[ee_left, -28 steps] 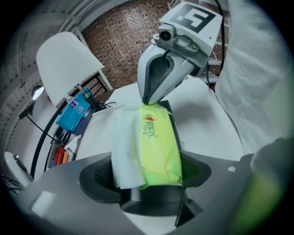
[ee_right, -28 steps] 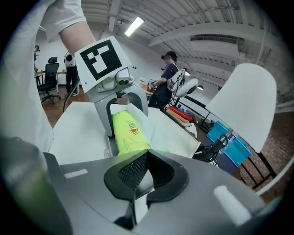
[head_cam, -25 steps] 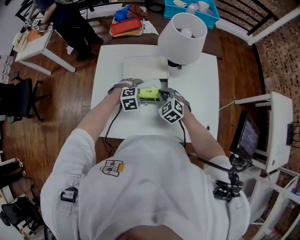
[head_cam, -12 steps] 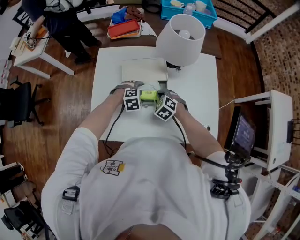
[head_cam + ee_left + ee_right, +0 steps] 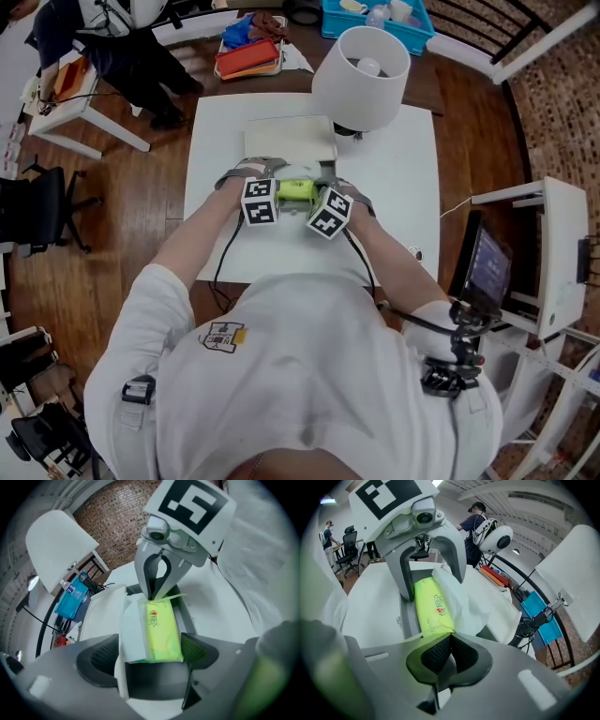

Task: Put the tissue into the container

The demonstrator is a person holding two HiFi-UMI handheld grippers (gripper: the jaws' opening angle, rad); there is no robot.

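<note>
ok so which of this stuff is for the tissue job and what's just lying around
For the job: tissue pack, grey container.
Lying about: lamp, blue bin, red tray.

R gripper (image 5: 450, 637) at btm, pads together, pinching the near-end seam of the yellow-green tissue pack (image 5: 431, 606). Pack lies lengthwise along grey container (image 5: 407, 617) wall, w/ white tissue (image 5: 461, 604) bunched out on its right side. L gripper (image 5: 431, 585) opposite: jaws have just been opening, astride pack's far end. White table (image 5: 370, 606) underneath. Past table's right edge: lamp shade (image 5: 576, 573), blue bin (image 5: 539, 616). Person (image 5: 476, 517) in bkgd.
</note>
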